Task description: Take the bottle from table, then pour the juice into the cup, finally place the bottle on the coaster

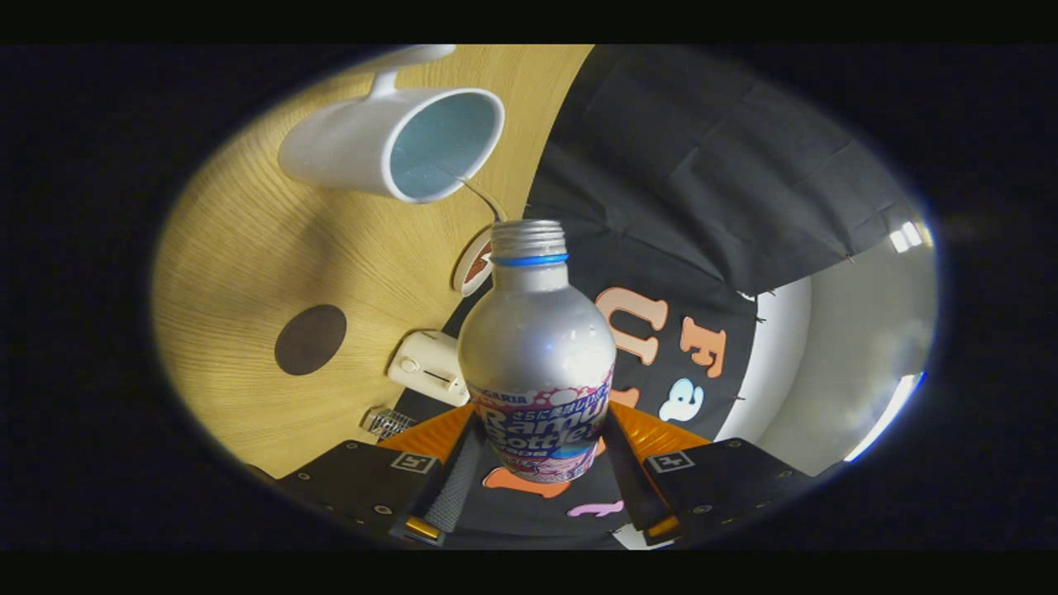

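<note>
Your bottle [536, 330] sits clamped between the fingers, cap off, its open neck aimed just short of the cup's [397, 142] mouth, and the whole view is rolled over as if mid-pour. Keep the neck close over the cup's near rim and ease the tilt slowly, so the juice lands inside rather than on the table [248, 256]. The gripper [537, 463] is closed to the bottle's width, both fingers pressing its labelled lower body; the dark round coaster [310, 339] waits beside.
</note>
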Demonstrator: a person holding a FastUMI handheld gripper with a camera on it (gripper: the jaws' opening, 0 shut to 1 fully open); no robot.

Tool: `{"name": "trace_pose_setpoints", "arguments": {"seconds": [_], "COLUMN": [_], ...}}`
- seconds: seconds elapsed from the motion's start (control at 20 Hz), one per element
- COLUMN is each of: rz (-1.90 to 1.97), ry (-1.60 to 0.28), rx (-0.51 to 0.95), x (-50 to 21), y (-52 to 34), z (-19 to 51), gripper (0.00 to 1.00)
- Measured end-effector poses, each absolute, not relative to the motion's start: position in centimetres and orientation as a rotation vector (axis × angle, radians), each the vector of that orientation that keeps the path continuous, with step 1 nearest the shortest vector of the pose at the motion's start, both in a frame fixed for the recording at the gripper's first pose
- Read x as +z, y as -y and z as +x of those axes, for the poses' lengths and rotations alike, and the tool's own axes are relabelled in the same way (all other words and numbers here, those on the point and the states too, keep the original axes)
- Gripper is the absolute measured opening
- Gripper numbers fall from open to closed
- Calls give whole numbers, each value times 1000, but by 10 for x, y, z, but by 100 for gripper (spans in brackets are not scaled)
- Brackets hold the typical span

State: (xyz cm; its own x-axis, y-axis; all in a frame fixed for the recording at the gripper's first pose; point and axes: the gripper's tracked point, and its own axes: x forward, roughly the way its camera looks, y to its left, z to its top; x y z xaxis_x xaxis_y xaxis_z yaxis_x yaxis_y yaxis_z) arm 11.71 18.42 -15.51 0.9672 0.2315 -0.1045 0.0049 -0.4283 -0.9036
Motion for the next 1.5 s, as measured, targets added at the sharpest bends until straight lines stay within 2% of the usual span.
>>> {"name": "trace_pose_setpoints", "arguments": {"seconds": [0.95,1.5], "rz": [-2096,-2062], "ry": [237,212], "rx": [300,347], "x": [-145,-156], "y": [-203,-208], "z": [108,105], "gripper": [77,77]}}
